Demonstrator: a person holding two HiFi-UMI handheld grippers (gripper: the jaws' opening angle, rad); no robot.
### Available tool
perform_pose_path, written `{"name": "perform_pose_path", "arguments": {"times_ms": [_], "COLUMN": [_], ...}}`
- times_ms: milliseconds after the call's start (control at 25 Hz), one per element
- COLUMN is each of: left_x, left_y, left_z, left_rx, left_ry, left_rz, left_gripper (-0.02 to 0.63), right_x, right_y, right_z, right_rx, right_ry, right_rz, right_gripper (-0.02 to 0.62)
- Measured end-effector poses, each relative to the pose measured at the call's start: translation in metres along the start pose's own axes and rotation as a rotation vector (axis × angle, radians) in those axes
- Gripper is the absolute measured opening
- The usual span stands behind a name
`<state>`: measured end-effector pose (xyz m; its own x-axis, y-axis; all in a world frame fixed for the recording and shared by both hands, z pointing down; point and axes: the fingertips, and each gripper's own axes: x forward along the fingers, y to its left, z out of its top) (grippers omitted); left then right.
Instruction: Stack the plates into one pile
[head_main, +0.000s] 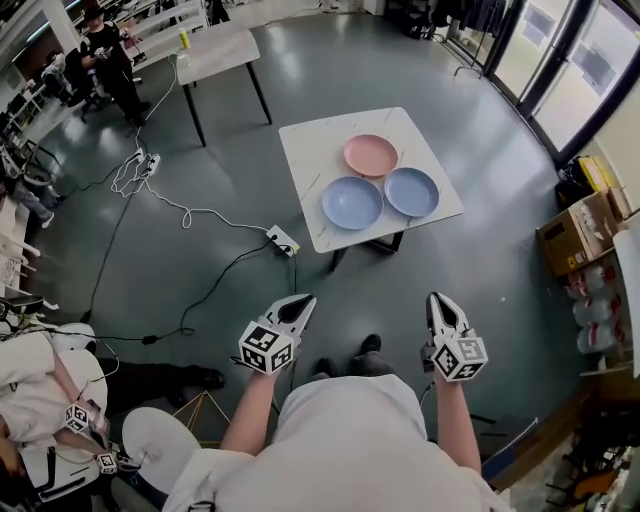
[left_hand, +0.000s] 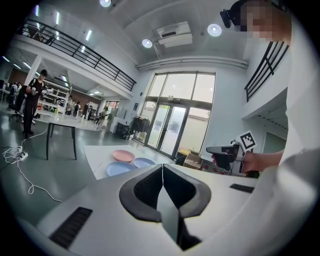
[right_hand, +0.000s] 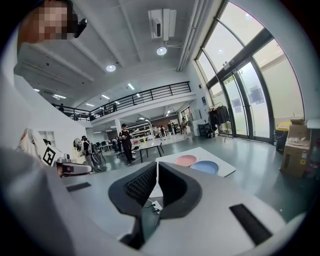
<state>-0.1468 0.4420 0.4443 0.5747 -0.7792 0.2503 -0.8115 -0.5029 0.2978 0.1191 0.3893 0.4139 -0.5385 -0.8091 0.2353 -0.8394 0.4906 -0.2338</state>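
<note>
Head view: plates (head_main: 352, 203) unstacked on table (head_main: 312, 150); L gripper (head_main: 303, 301), R gripper (head_main: 438, 299) shut.

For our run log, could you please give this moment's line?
pink plate, blue plate, second blue plate: unstacked on table | left gripper: shut, empty | right gripper: shut, empty

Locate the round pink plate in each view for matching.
Head view: the round pink plate sits upper centre, at the far side of the white square table.
Left gripper view: plate left of centre.
Right gripper view: plate just right of centre.
Shared landmark: the table under it.
</note>
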Motion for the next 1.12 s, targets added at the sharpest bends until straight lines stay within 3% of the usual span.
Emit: {"name": "perform_pose_path", "arguments": {"times_ms": [320,1120], "left_x": [0.038,0.171], "left_y": [0.021,0.055], "left_z": [0.019,0.061], "left_rx": [0.017,-0.013], "left_ry": [0.007,0.033], "left_rz": [0.029,0.137], "left_gripper": [0.014,0.014], "right_x": [0.034,0.159], "right_y": [-0.036,-0.138], "right_z": [0.009,0.056], "right_rx": [0.029,0.049], "right_ry": [0.008,0.036], "right_rz": [0.001,0.154], "right_gripper": [0.029,0.029]}}
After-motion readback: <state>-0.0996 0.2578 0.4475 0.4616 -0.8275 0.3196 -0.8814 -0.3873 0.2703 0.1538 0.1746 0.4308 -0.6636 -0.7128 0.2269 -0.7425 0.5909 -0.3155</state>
